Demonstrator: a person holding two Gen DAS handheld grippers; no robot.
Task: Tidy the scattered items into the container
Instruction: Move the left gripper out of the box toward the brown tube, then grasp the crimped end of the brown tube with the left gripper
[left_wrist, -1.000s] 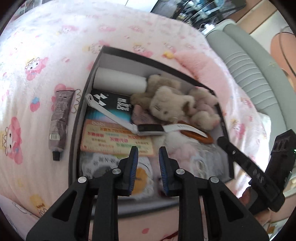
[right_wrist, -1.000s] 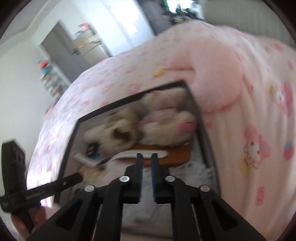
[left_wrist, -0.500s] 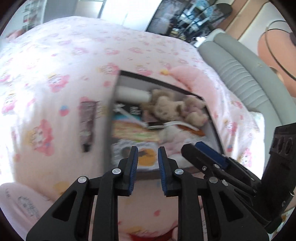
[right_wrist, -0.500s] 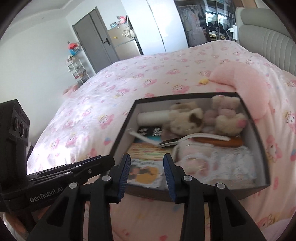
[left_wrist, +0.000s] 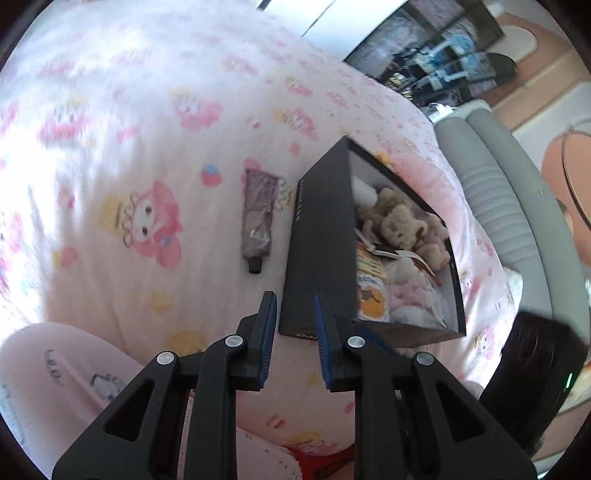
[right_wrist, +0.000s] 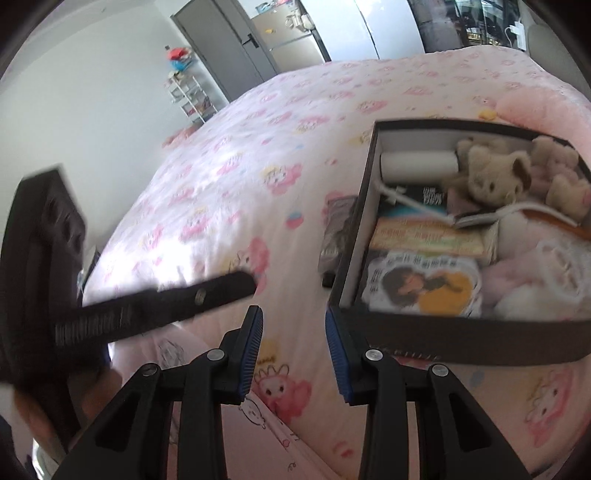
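A black box (left_wrist: 317, 251) (right_wrist: 461, 341) sits on the pink bed, filled with plush bears (right_wrist: 491, 173), a white roll (right_wrist: 419, 164), booklets and a white watch. A grey-purple tube (left_wrist: 258, 218) lies on the sheet just left of the box; in the right wrist view the tube (right_wrist: 334, 230) is partly hidden by the box wall. My left gripper (left_wrist: 293, 317) is open and empty, just before the box's near left corner. My right gripper (right_wrist: 293, 332) is open and empty, before the box's near left corner. The left gripper's body (right_wrist: 147, 310) shows blurred at its left.
The bed sheet (left_wrist: 129, 129) with pink cartoon prints spreads left and far. A pink pillow (right_wrist: 535, 107) lies behind the box. A grey padded headboard (left_wrist: 498, 192) stands at the right. A door and shelf rack (right_wrist: 192, 96) are far off.
Both grippers have pulled back from over the box and swung left. The right gripper's jaws have opened wider. The tube now lies nearer the left gripper's line.
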